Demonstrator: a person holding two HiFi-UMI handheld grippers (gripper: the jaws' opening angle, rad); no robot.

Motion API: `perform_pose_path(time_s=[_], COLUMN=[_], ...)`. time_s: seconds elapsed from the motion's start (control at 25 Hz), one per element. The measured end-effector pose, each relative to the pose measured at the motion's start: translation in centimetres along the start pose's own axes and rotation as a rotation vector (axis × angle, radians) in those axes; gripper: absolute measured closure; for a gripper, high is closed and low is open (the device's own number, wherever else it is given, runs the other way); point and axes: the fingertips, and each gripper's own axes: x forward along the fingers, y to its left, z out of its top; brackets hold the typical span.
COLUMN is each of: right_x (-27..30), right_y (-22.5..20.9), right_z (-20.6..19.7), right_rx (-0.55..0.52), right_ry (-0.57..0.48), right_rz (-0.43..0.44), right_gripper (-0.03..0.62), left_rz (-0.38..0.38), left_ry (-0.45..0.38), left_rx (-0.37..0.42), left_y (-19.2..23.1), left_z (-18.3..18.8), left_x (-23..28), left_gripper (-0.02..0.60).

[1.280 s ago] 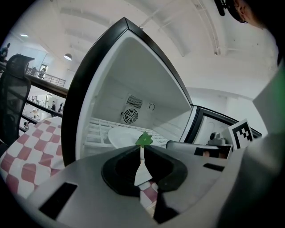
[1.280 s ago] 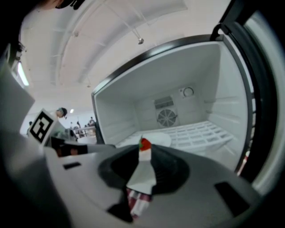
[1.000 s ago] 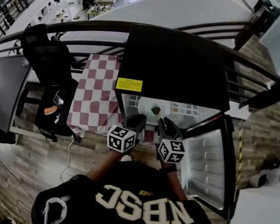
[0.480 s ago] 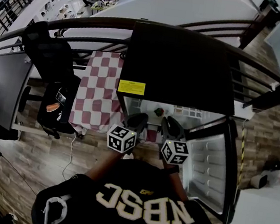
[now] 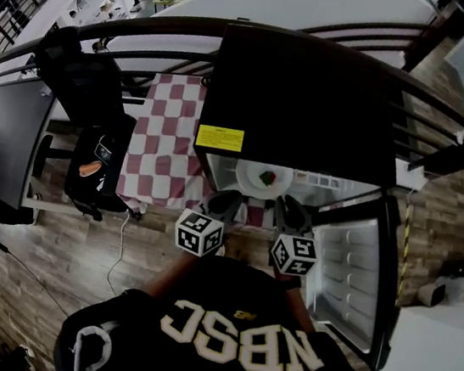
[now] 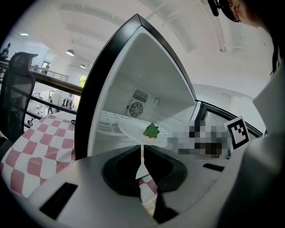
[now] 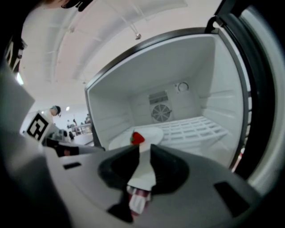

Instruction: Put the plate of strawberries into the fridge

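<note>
The placing step is in hand: the round white plate (image 5: 248, 179), carrying a red strawberry with green leaves (image 7: 137, 138), sits in the mouth of the open black fridge (image 5: 295, 103), over the front of its white wire shelf (image 7: 196, 127); whether it rests there I cannot tell. The left claw (image 6: 142, 155) is pinched nearly shut on the plate's near rim and the right claw (image 7: 141, 162) clamps the rim alongside, so the plate juts forward from both. Next, I judge, it should be settled flat on the shelf, then both claws released together
</note>
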Motion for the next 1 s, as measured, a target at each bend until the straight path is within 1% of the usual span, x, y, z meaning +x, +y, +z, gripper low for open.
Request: perform_pose_path(time_s=[0.2,0.36,0.48,0.64,1.0], right_x=[0.1,0.4,0.6,1.0,2.8], right_y=[-0.2,0.0,0.3,0.8,0.6], right_z=[-1.3,-1.8,-2.2,-2.0,-0.5], right_rx=[0.1,0.223,0.278,0.299,0.285], right_ry=[0.028,0.024,0.025,0.026,0.01], right_rz=[0.018,0.062,0.086,0.109,0.108], right_gripper=[0.508,0.508,0.508,0.516,0.523], left_rz=[-0.005,-0.011,-0.017,-0.022,-0.011], left_ry=[0.007,0.007,0.01,0.006,0.012], left_rx=[0.002,-0.004,-0.014,-0.019,-0.022], left_y=[0.0,-0.1,-0.2,-0.2,0.6], left_z=[-0.3,-0.4,-0.4,0.0,1.1], left_x=[0.3,0.6,0.8,1.1,3.0], left_gripper=[0.545,0.544,0.545,0.545,0.545])
